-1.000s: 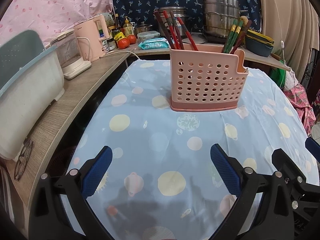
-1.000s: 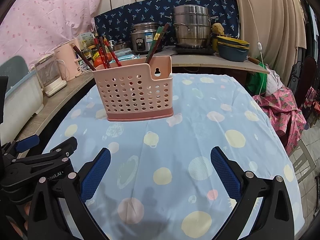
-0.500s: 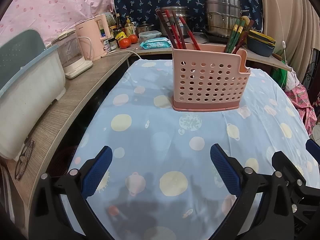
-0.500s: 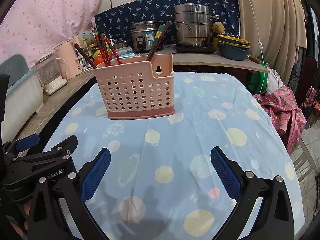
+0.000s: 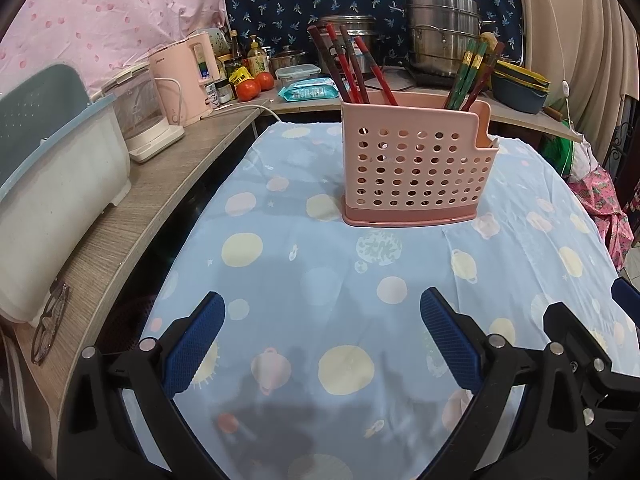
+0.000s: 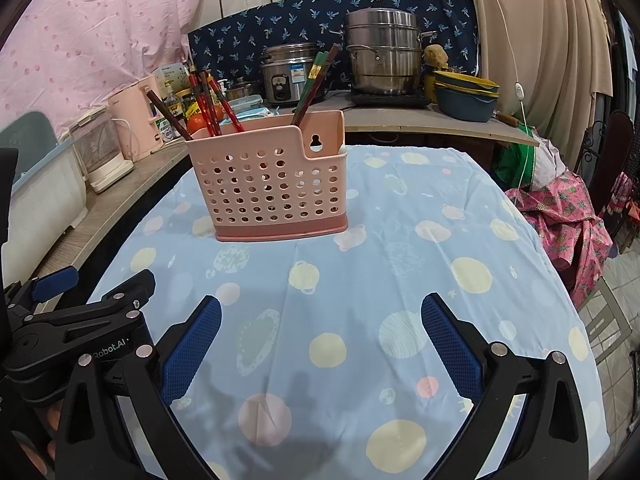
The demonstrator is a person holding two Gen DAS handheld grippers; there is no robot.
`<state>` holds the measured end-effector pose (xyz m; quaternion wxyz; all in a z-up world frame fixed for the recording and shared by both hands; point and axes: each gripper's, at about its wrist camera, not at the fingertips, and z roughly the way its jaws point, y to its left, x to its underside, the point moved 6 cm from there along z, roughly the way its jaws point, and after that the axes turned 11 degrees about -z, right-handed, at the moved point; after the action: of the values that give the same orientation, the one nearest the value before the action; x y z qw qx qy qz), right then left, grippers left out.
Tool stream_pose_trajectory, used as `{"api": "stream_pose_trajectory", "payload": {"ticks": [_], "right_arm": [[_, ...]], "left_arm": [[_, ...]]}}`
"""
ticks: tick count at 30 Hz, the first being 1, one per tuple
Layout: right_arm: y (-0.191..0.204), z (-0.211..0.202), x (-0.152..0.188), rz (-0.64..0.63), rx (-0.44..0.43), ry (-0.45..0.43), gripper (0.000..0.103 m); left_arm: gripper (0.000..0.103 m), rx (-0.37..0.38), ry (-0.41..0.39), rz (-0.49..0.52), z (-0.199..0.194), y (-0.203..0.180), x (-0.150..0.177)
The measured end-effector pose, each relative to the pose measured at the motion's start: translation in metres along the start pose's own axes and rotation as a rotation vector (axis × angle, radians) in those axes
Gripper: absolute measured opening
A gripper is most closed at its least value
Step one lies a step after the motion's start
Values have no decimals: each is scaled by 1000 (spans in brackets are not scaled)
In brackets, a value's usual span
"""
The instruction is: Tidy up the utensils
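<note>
A pink perforated utensil holder (image 5: 416, 168) stands upright on the blue dotted tablecloth (image 5: 320, 264); it also shows in the right wrist view (image 6: 272, 188). Red chopsticks (image 5: 348, 68) stand in its left compartment and green chopsticks (image 5: 468, 74) in its right one. My left gripper (image 5: 322, 340) is open and empty, low over the cloth, well short of the holder. My right gripper (image 6: 320, 344) is open and empty beside it. The left gripper's body (image 6: 76, 320) shows at the right wrist view's lower left.
A wooden counter (image 5: 132, 208) runs along the left with a white tub (image 5: 56, 200), a glass kettle (image 5: 140, 116), a pink kettle (image 5: 188, 76) and glasses (image 5: 50, 328). Steel pots (image 6: 384, 60), a rice cooker (image 6: 288, 72) and bowls (image 6: 466, 94) stand behind. The table drops off at the right.
Both grippers have drifted slightly back and to the left, so the holder sits a little further right and lower in view. Both stay open and empty.
</note>
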<state>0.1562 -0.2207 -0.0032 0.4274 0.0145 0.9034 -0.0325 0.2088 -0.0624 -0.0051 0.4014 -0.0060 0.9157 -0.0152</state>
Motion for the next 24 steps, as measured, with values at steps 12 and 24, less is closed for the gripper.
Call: {"api": "stream_pose_trajectory", "payload": {"ticks": [12, 24], "right_arm": [[-2, -1, 0, 5, 0, 1, 97], [-4, -1, -2, 2, 4, -3, 97]], "left_arm": [[94, -1, -3, 7, -2, -4, -3], [94, -1, 4, 5, -1, -5, -3]]}}
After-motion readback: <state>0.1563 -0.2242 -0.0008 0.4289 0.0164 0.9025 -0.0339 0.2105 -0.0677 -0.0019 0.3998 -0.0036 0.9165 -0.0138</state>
